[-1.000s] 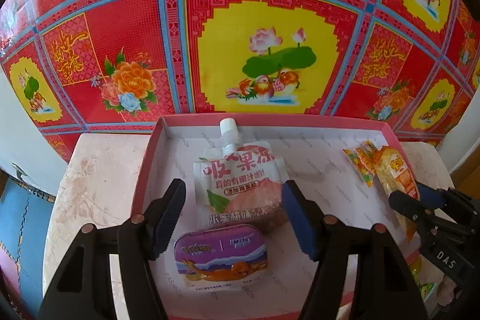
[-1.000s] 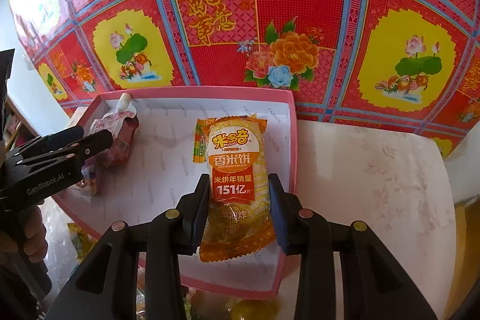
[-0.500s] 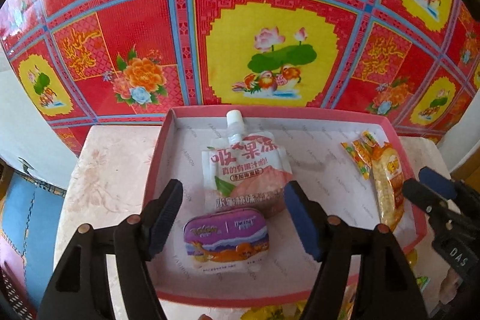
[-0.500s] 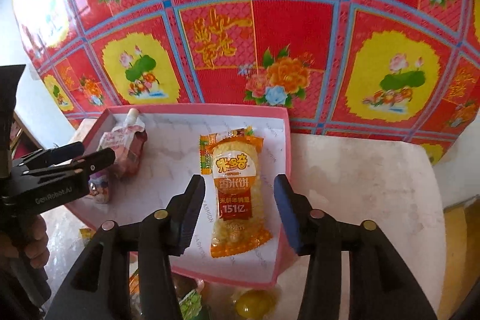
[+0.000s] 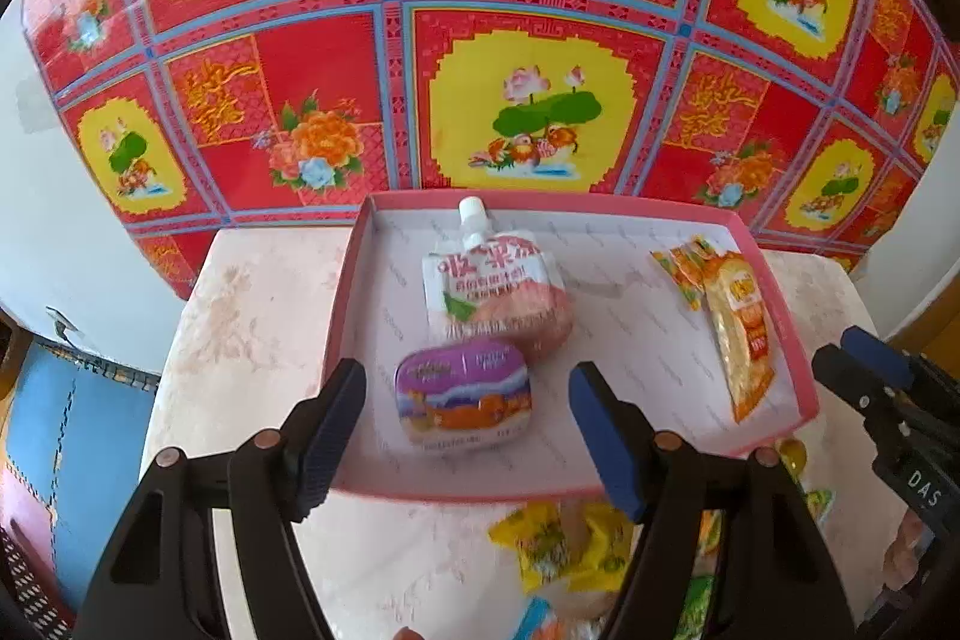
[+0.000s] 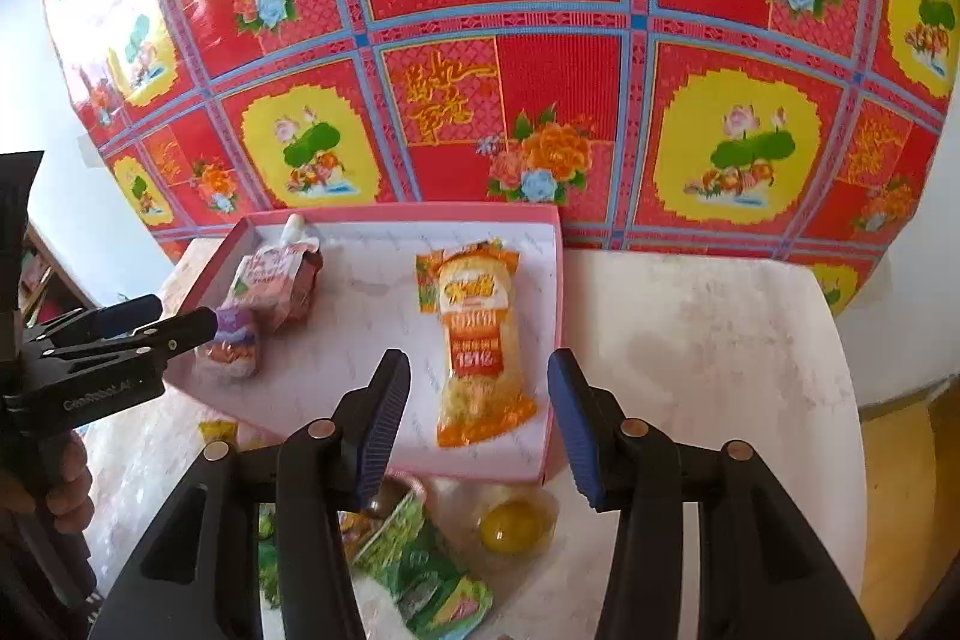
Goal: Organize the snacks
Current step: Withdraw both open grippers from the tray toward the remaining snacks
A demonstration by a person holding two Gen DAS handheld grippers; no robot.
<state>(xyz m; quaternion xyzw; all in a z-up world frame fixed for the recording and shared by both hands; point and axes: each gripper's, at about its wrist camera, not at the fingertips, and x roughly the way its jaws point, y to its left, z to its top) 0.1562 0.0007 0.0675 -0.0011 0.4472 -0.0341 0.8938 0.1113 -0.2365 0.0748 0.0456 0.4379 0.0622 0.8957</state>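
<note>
My left gripper hangs over the near edge of the pink tray, jaws wide apart with nothing pressed between them; the purple tin shows in the gap but lies flat on the tray floor, clear of both pads. Just behind the tin, touching it, the spouted jelly pouch points its white cap at the tray's far edge. My right gripper is also parted, holding nothing; its jaws opened wider within the last second, and the orange rice-cracker packet lies lengthwise along the tray's right edge, free of the pads. The tray sits on the marbled table against the red floral backdrop. Loose snacks lie on the table off the tray's near edge.
</note>
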